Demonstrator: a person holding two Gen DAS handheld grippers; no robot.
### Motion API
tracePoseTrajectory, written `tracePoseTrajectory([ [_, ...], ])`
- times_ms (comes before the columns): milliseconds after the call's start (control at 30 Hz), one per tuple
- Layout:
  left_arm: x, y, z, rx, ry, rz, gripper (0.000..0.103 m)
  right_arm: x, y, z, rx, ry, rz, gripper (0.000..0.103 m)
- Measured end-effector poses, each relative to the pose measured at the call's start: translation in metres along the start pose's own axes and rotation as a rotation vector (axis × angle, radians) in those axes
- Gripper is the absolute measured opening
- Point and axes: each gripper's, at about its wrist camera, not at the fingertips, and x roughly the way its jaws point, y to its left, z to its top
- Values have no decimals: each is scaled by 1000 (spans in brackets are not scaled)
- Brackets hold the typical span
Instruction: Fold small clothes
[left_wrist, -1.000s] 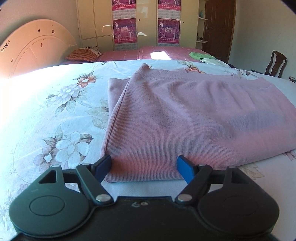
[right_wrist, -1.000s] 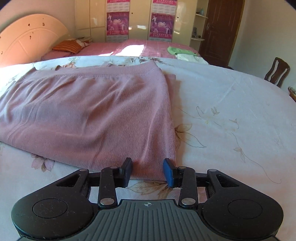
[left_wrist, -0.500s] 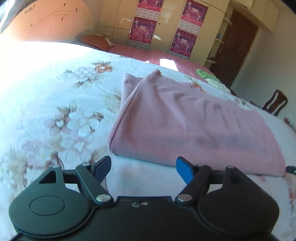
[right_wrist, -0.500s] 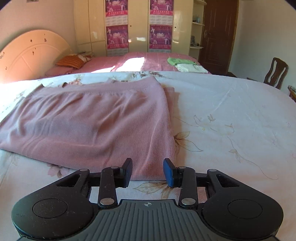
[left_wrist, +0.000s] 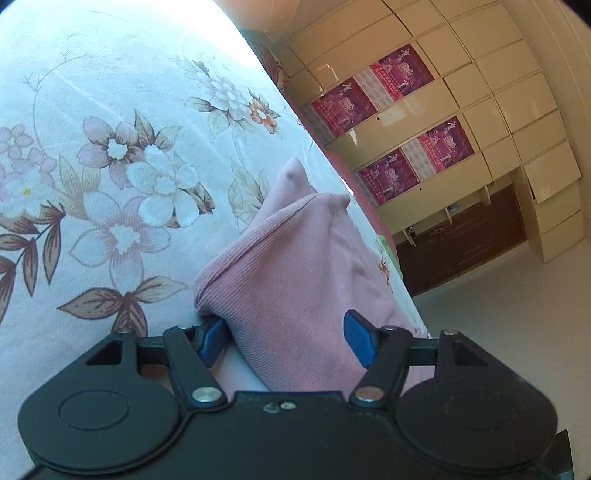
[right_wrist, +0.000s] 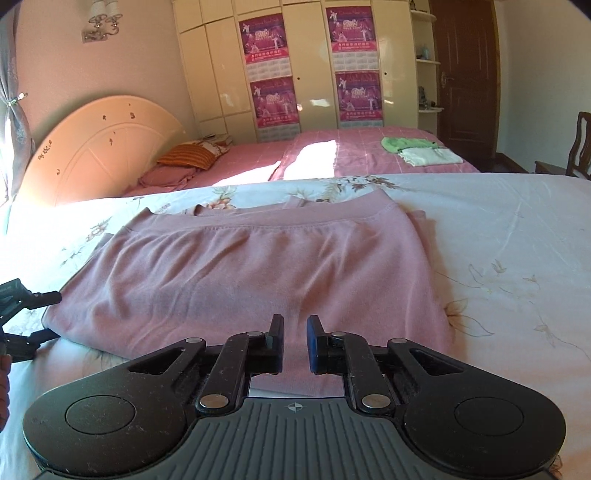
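Folding was partly done: the pink garment (right_wrist: 251, 273) lay doubled on the flowered bed sheet (right_wrist: 517, 236), filling the middle of the right wrist frame. The left tongs (left_wrist: 284, 341), at lower centre of their tilted frame, had been closing, their blue pads straddling the garment's folded corner without visibly pinching it. The right tongs (right_wrist: 295, 341) had just closed almost together, seemingly gripping nothing. At least one further fold seemingly remained.
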Motion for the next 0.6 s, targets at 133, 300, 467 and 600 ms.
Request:
tracePoseTrajectory([
  [133,12,-3,5,-13,-29,-19,67,29,17,12,-9,13,35,11],
  [300,28,-4,12,-25,-58,-21,57,59,38,21,-14,23,59,11],
  [467,26,-10,10,-60,-35,-22,47,77,50,26,-12,33,72,11],
  [600,7,-5,-18,-94,8,-54,51,77,54,28,-15,19,87,11],
])
